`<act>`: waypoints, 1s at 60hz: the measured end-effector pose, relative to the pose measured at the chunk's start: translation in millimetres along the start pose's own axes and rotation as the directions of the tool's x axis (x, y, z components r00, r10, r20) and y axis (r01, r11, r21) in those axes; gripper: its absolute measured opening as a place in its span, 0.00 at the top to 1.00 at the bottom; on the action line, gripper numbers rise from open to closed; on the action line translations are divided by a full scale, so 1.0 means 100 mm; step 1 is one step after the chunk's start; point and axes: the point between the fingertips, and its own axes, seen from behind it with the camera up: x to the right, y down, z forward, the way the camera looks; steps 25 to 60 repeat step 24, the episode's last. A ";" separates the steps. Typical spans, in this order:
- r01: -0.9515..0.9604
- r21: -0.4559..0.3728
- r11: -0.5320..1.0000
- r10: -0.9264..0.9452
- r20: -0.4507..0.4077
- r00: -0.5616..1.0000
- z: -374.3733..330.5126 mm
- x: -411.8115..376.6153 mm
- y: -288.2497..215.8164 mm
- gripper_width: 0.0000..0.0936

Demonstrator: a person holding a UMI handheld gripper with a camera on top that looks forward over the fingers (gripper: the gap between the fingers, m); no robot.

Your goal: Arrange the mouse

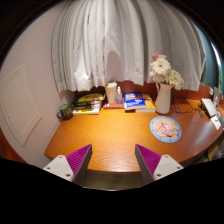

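**Above the desk, fingers wide and empty**

Over the near edge of a wooden desk (110, 145) the gripper (113, 160) hangs with its fingers spread wide apart, nothing between them and nothing touching them. Both purple pads (78, 160) face inward across bare wood.

Beyond the fingers, to the right of centre, a round pad (165, 128) lies flat on the desk, pale blue with a pink picture on it. No mouse can be made out anywhere on the desk; if one is there, it is too small or too dark to tell.

At the back of the desk, under a white curtain (115, 45), things stand in a row. On the left lies a stack of books (88, 103), with a small dark jar (65, 110) just beside it nearer the desk's left end. Near the middle stands a pale box (112, 93), and right of it lies a blue and yellow book (137, 100). Further right a white vase (163, 97) stands upright with pale flowers (163, 70) in it. At the far right end something light and flat (211, 108) leans at the desk's edge; what it is cannot be told.

Left of the desk is a white wall (25, 95).
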 end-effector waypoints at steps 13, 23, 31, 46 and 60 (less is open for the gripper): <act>0.041 0.035 0.999 -0.042 0.028 0.999 -0.26 -0.37 -0.14 0.08; 0.057 0.078 0.995 -0.059 0.023 0.998 -0.39 -0.42 -0.31 0.08; 0.059 0.080 0.995 -0.060 0.020 0.998 -0.40 -0.43 -0.32 0.08; 0.059 0.080 0.995 -0.060 0.020 0.998 -0.40 -0.43 -0.32 0.08; 0.059 0.080 0.995 -0.060 0.020 0.998 -0.40 -0.43 -0.32 0.08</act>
